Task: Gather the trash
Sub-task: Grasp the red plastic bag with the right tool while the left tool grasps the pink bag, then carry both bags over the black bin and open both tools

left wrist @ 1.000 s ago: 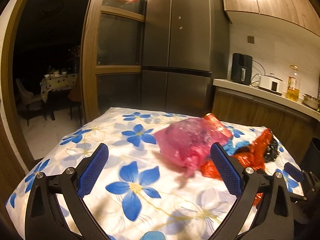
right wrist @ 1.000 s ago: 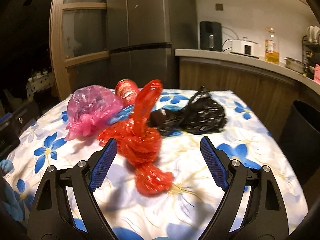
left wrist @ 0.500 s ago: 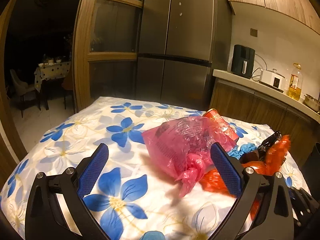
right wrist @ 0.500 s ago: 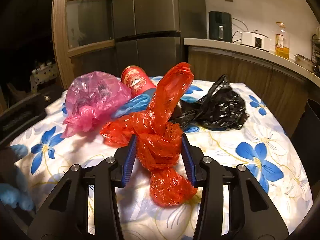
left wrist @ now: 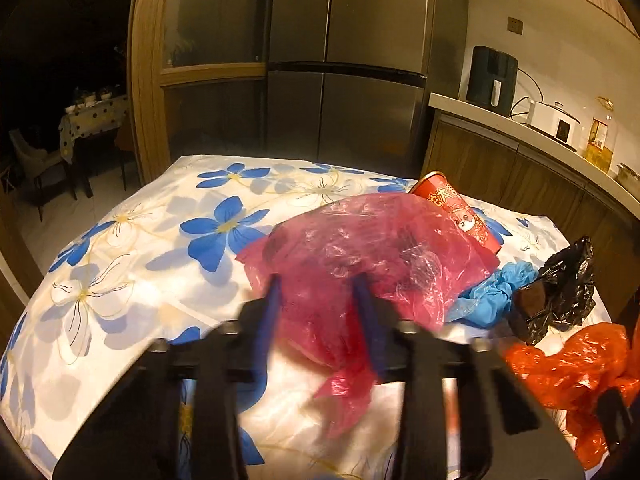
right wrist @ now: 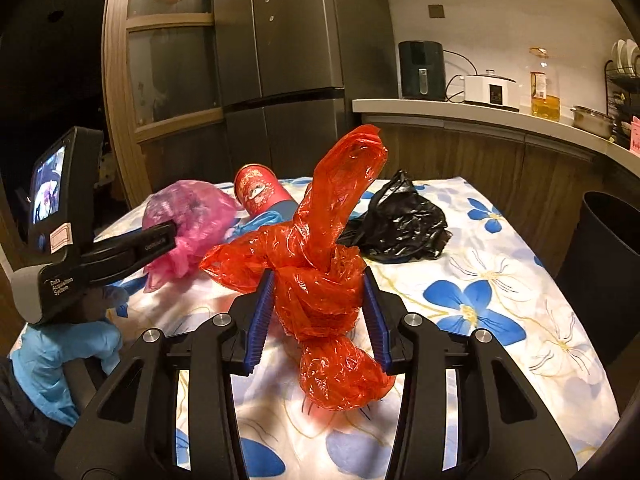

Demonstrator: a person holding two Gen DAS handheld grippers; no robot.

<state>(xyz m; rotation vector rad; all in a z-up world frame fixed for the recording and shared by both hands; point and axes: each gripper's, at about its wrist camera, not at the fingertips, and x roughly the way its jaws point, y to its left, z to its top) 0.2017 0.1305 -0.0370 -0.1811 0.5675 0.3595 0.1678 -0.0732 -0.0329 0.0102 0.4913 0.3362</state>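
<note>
Only right view's bin (right wrist: 608,276); right gripper (right wrist: 318,312) clamps red bag (right wrist: 320,280), left gripper (left wrist: 320,320) closing on pink bag (left wrist: 368,248).

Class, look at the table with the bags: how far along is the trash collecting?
Done: nothing looks binned yet; the dark bin stands beside the table. In hand: the right gripper is shut on the red bag; the left gripper has just been closing on the pink bag. Left: the black bag, red can and blue glove.
</note>
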